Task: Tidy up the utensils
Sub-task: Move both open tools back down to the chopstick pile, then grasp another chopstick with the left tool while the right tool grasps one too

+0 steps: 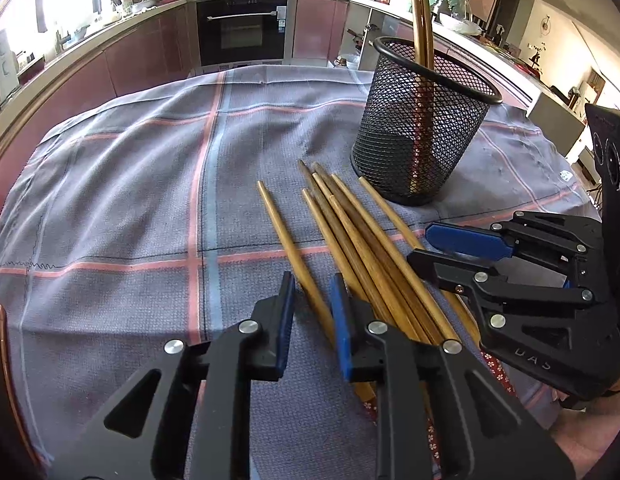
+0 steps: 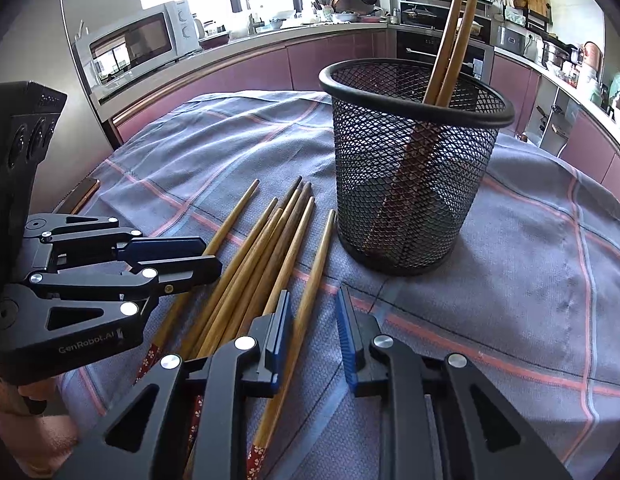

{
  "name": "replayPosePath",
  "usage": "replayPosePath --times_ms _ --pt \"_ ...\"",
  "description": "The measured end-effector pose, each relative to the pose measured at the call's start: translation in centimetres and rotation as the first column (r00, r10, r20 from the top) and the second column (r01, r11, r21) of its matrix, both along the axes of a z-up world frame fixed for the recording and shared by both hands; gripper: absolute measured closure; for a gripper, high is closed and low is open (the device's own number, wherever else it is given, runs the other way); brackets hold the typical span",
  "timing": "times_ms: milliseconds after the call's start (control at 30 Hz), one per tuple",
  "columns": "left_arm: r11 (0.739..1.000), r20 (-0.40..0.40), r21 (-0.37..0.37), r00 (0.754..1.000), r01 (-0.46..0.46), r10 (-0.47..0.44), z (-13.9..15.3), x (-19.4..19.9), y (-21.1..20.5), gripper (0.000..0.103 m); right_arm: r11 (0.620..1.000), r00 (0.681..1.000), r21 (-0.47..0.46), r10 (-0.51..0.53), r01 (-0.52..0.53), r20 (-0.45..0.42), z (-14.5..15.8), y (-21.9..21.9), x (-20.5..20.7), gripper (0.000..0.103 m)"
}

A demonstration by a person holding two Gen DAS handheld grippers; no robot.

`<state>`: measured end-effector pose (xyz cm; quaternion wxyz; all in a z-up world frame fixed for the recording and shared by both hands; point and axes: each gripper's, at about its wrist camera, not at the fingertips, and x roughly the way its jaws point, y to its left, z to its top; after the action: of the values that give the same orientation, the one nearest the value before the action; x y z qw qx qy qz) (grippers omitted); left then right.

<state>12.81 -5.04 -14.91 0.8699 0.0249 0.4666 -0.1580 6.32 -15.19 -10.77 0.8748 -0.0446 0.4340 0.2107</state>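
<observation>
Several wooden chopsticks (image 1: pixel 350 240) lie in a loose bundle on the grey checked cloth (image 1: pixel 130 200), tips pointing toward a black mesh cup (image 1: pixel 422 128). The cup holds two upright chopsticks (image 1: pixel 422 20). My left gripper (image 1: pixel 312 300) is open and empty, its jaws straddling the leftmost chopstick low over the cloth. My right gripper (image 1: pixel 430 246) lies at the bundle's right side. In the right wrist view my right gripper (image 2: pixel 312 312) is open over the rightmost chopstick (image 2: pixel 310 280), with the bundle (image 2: pixel 254 256), the cup (image 2: pixel 414 160) and my left gripper (image 2: pixel 206 256).
The cloth (image 2: pixel 530 280) covers a table. A kitchen counter with a microwave (image 2: pixel 138 40) and an oven (image 1: pixel 242 28) runs behind. A small brown object (image 2: pixel 82 196) lies at the cloth's left edge.
</observation>
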Motion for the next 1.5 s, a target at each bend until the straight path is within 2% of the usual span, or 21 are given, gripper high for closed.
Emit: replayPosePath --times_ms 100,367,667,1033,1500 --pt "1.000 -0.001 -0.004 1.000 -0.018 0.018 0.0 0.1 0.1 0.088 1.000 1.000 0.023 -0.008 0.008 -0.012 0.0 -0.3 0.2 0.095" --pt "0.998 -0.003 -0.030 0.998 -0.056 0.056 0.0 -0.1 0.6 0.095 0.997 0.999 0.069 -0.017 0.020 -0.033 0.0 -0.9 0.3 0.098" --pt "0.995 0.005 -0.074 0.998 -0.060 0.060 0.8 -0.9 1.6 0.095 0.992 1.000 0.128 0.003 -0.001 -0.017 1.3 -1.6 -0.5 0.098" --pt "0.983 0.068 -0.182 0.998 -0.001 0.014 4.6 -2.7 2.9 0.095 0.976 0.997 0.214 0.034 -0.047 0.066 4.8 -3.2 -2.1 0.098" --pt "0.945 0.191 -0.314 0.981 0.095 -0.035 10.8 -5.0 4.4 0.096 0.958 0.983 0.283 -0.001 -0.052 0.184 8.6 -5.1 -3.2 0.098"
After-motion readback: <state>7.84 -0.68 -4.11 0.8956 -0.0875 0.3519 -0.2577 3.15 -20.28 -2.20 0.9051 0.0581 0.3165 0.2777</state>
